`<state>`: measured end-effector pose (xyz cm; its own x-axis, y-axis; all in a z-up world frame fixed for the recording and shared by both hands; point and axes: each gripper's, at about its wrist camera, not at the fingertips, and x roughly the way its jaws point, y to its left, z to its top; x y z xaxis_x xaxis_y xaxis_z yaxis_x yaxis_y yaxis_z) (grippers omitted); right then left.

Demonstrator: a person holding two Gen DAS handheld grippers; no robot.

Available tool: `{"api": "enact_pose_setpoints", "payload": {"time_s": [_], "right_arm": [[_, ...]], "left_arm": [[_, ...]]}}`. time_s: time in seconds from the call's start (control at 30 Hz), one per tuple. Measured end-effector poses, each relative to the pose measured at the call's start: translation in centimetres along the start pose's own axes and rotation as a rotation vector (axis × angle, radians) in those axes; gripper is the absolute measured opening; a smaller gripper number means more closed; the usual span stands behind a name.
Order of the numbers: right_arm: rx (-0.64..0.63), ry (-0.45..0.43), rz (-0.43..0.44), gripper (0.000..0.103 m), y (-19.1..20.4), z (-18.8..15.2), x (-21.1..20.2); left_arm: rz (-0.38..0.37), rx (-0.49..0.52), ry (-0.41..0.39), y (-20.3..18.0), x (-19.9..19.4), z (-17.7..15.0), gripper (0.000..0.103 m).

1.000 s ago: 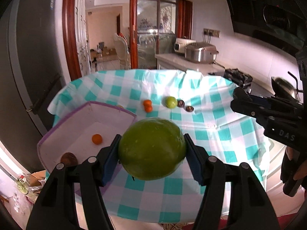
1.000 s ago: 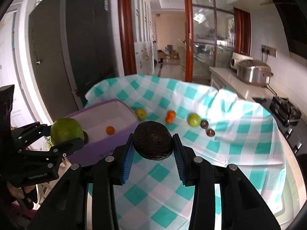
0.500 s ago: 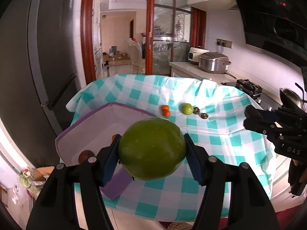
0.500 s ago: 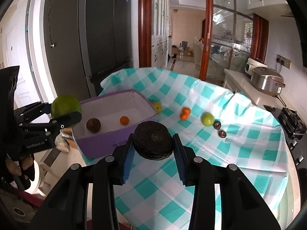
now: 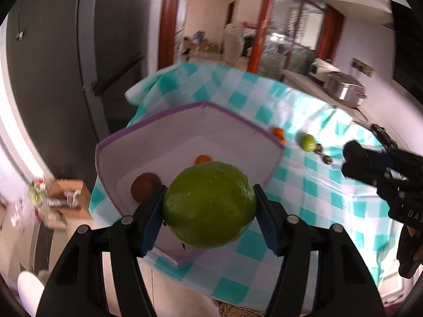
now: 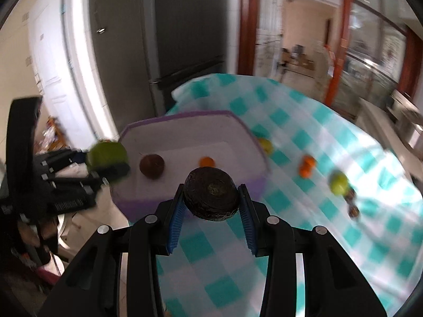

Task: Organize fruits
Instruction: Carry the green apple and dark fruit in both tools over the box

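Transport step, both hands loaded and closing on the purple-rimmed bin [image 5: 148, 142]. Left tool [image 5: 208, 211] pinches a big green fruit [image 5: 210, 204] between its blue pads, held in the air over the bin's near corner. Right tool [image 6: 211, 203] is pressed tight on a dark, rough-skinned round fruit [image 6: 210, 196], hanging above the checked cloth just at the bin's near wall, not yet over the opening. Bin sits at the left edge of the surface [image 6: 317, 163] and already holds a brown fruit [image 6: 151, 165] and a small orange one [image 6: 206, 161]. Loose on the cloth to the right: a yellow fruit [image 6: 265, 144] just beside the bin's far right wall, two small orange ones [image 6: 306, 165], a green one [image 6: 339, 182], and two small dark ones [image 6: 353, 203]. My read of the next move: bring each tool over open floor space in the bin, lower, then spread the pads one at a time. The green one is bulky and should land clear of the brown fruit; the two tools are near each other, so stagger the drops. The frames are blurred, so the fine clearances cannot be told.
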<state>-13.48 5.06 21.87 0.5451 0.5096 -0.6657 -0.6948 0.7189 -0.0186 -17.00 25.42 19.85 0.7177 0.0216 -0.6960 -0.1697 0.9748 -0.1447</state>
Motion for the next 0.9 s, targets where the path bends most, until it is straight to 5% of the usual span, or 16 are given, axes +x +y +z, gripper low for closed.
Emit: {"api": "enact_pose_setpoints", "payload": {"time_s": [0.17, 0.33, 0.63, 0.9], "right_arm": [[-0.097, 0.070, 0.065, 0.039, 1.3, 4.5, 7.7], [-0.114, 0.202, 0.115, 0.039, 1.2, 6.6, 15.9], [-0.153, 0.557, 0.079, 0.039, 0.2, 5.0, 27.5], [-0.184, 0.714, 0.039, 0.040, 0.2, 3.1, 31.0]], "left_arm": [[0.042, -0.103, 0.100, 2.3, 4.9, 1.5, 0.064], [0.111, -0.105, 0.206, 2.9, 10.0, 3.3, 0.064], [0.206, -0.015, 0.480, 2.9, 17.9, 3.6, 0.064], [0.238, 0.024, 0.633, 3.0, 21.4, 2.7, 0.064]]}}
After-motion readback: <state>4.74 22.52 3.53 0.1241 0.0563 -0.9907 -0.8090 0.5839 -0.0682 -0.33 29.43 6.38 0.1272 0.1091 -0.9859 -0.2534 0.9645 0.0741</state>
